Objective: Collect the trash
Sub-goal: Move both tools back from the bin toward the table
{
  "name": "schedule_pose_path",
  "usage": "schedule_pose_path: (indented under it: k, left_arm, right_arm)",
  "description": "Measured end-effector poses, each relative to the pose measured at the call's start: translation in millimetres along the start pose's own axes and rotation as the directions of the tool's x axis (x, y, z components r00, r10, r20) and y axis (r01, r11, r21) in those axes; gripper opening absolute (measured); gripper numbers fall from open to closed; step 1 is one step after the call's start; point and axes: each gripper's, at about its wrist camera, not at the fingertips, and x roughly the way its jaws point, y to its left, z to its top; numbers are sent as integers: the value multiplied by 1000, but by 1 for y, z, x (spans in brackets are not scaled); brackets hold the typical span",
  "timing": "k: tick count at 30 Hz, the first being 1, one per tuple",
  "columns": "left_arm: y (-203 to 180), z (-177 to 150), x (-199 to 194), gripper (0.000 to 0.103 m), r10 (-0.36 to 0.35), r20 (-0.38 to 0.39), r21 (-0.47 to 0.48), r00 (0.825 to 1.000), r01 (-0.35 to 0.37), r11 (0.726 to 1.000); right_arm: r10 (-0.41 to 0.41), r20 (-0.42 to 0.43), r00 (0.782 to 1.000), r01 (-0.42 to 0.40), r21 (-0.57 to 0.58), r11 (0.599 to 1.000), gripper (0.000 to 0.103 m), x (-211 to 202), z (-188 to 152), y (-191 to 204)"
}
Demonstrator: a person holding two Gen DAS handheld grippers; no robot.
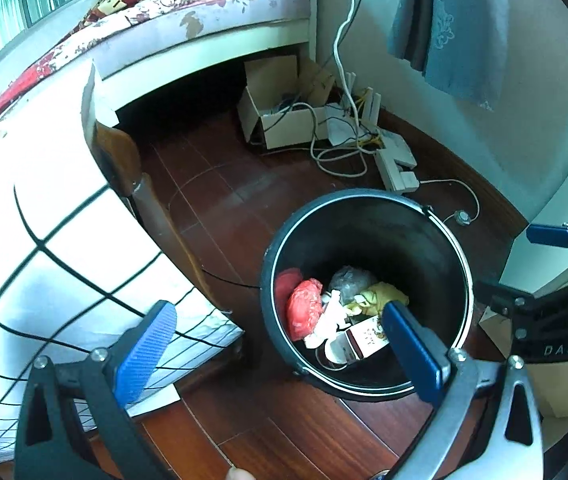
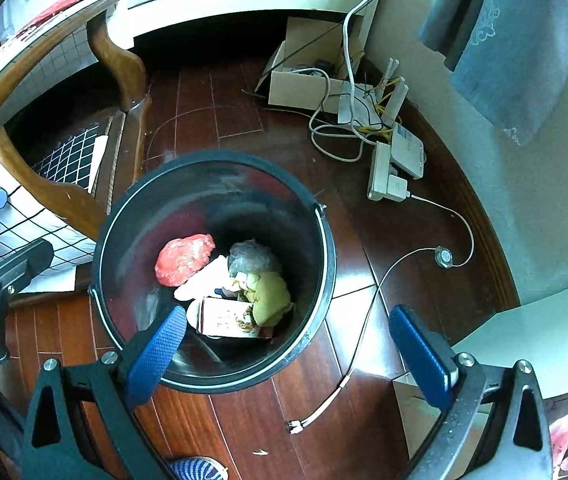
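Observation:
A black round bin [image 1: 364, 196] stands on the dark wooden floor. Inside lie a red plastic bag [image 1: 304, 308], a grey bag [image 1: 350, 280], a yellow wrapper [image 1: 384, 296], white paper and a printed carton [image 1: 366, 340]. My left gripper [image 1: 280, 350] hangs open above the bin's near left rim, holding nothing. In the right wrist view the same bin [image 2: 212, 158] sits at centre with the red bag [image 2: 182, 258] and carton [image 2: 228, 318] showing. My right gripper [image 2: 290, 356] is open over the bin's near right rim, empty.
A bed with a white frame [image 1: 204, 52] runs along the back. A wooden leg [image 2: 120, 56] and checked cloth [image 1: 64, 260] stand left of the bin. A cardboard box [image 2: 304, 88], power strip [image 2: 380, 176] and loose white cable [image 2: 364, 320] lie on the floor to the right.

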Motion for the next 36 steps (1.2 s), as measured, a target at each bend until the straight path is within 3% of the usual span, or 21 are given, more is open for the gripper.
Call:
schedule_pose_path:
  k: [18,36]
  left_arm:
    - [21,-5,-57,102,50,77,-33,996,-47,998]
    - [106,-26,-145,102,174,200,-184,964,-138,973]
  right_arm:
    - [42,118,992,-43,0,999,102,-60,-3,31]
    - [148,269,952,-114,-138,984,102,-132,29,124]
